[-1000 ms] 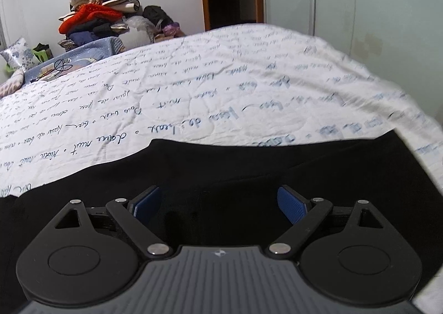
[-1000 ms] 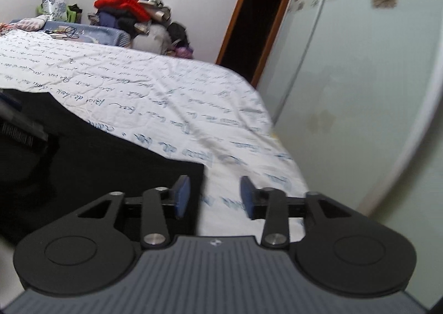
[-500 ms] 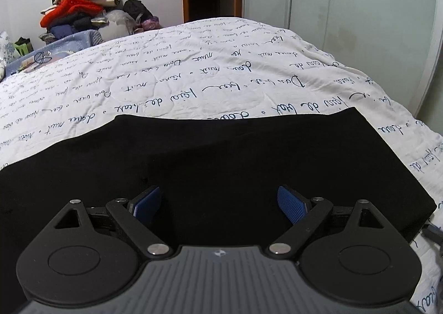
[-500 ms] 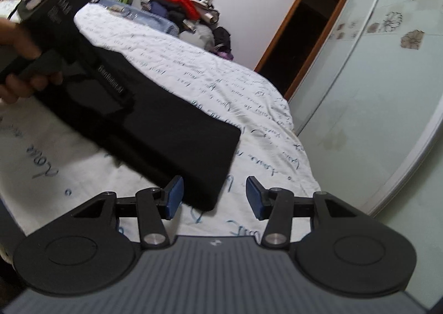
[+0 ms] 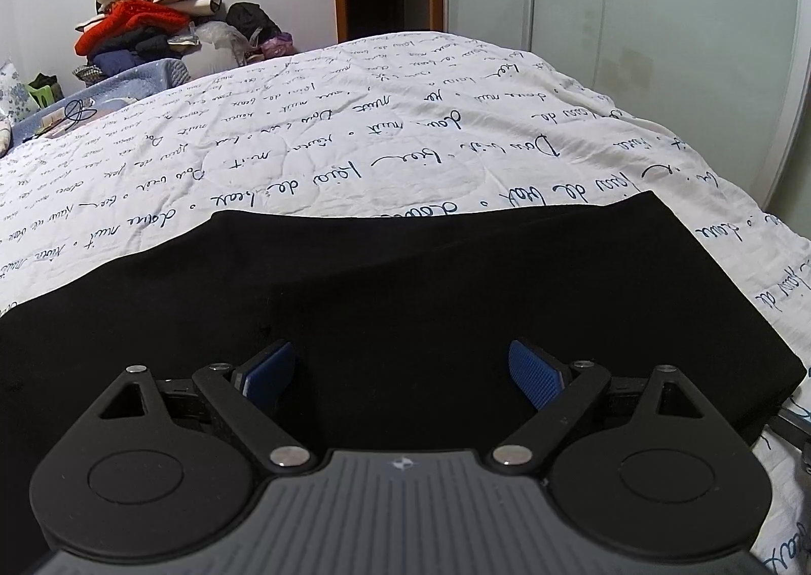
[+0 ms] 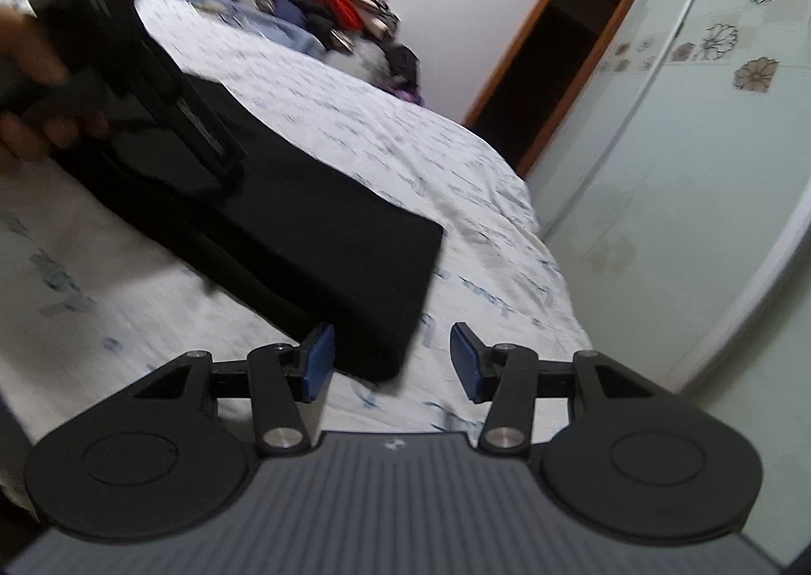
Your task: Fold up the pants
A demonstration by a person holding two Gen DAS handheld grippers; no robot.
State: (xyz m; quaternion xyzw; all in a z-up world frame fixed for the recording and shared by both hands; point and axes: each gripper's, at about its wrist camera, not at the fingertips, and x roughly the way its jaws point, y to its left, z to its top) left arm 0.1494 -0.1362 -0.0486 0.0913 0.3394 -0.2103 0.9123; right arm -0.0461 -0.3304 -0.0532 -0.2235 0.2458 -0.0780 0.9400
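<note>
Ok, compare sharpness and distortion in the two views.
Left wrist view: sharp, the script on the bedspread readable, fisheye bowing the wardrobe. Right wrist view: motion-blurred and tilted, bedspread print smeared, pants edges soft.

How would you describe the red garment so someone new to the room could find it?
Look past the bed with the script-printed cover to the clothes pile against the far wall. The red garment lies in that pile, the only bright red among dark and beige pieces.
</note>
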